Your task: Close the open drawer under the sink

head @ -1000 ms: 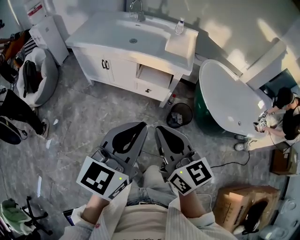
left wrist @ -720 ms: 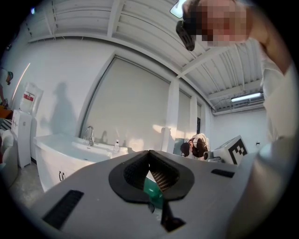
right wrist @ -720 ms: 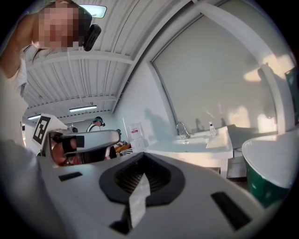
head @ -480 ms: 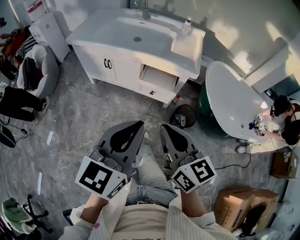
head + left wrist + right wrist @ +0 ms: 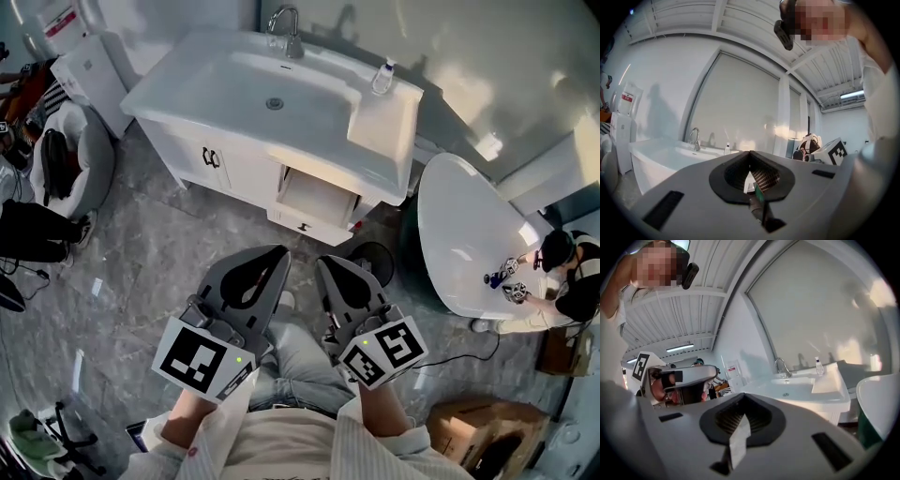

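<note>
Left claw (image 5: pixel 274 257) and right claw (image 5: pixel 325 264) are both pinched together, with nothing in them. They hover side by side over the person's legs, well apart from the cabinet (image 5: pixel 234 155). Past them, a dark bin (image 5: pixel 373 260) sits on the floor near the cabinet. Then comes the drawer (image 5: pixel 316 201) under the sink (image 5: pixel 234 89). It sticks out, wide open, and looks empty. Nothing touches it. So the job looks not begun yet. I think a claw must reach the drawer front and push it in until it sits flat.
</note>
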The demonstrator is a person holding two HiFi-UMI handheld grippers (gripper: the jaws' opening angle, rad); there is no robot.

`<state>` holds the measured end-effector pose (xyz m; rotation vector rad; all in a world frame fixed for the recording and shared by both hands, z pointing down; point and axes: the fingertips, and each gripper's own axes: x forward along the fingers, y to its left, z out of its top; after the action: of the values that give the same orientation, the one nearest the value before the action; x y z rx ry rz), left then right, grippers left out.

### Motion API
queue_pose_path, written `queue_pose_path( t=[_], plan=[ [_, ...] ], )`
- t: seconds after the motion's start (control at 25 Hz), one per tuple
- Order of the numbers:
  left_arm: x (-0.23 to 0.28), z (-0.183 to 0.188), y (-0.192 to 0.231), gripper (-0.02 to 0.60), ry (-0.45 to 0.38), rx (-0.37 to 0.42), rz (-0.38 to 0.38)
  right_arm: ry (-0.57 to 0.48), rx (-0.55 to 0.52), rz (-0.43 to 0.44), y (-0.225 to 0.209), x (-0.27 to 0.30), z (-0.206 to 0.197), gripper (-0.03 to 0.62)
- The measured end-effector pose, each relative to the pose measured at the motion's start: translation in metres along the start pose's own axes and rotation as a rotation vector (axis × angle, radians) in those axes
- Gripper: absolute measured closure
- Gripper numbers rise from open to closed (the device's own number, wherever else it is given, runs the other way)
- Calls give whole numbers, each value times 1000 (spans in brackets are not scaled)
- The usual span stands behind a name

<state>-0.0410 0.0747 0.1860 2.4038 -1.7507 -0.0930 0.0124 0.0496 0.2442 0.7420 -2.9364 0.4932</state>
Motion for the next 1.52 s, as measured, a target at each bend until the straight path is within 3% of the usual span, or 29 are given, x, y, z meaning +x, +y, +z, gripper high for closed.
queue_pose_path(
  t=[0.48, 0.96, 1.16, 1.52],
  plan=[
    [108, 25, 49, 566, 25, 2, -34, 8, 26, -47, -93, 63, 45, 585],
    [158, 32, 79, 566, 36, 10, -79, 12, 46, -89, -130, 100, 57, 585],
    [172, 34, 90, 566, 50, 18, -150, -3, 64, -145, -136, 112, 61, 583],
    [184, 38, 110, 566, 81, 28, -310, -42, 110, -327, -146, 122, 60, 585]
  ],
)
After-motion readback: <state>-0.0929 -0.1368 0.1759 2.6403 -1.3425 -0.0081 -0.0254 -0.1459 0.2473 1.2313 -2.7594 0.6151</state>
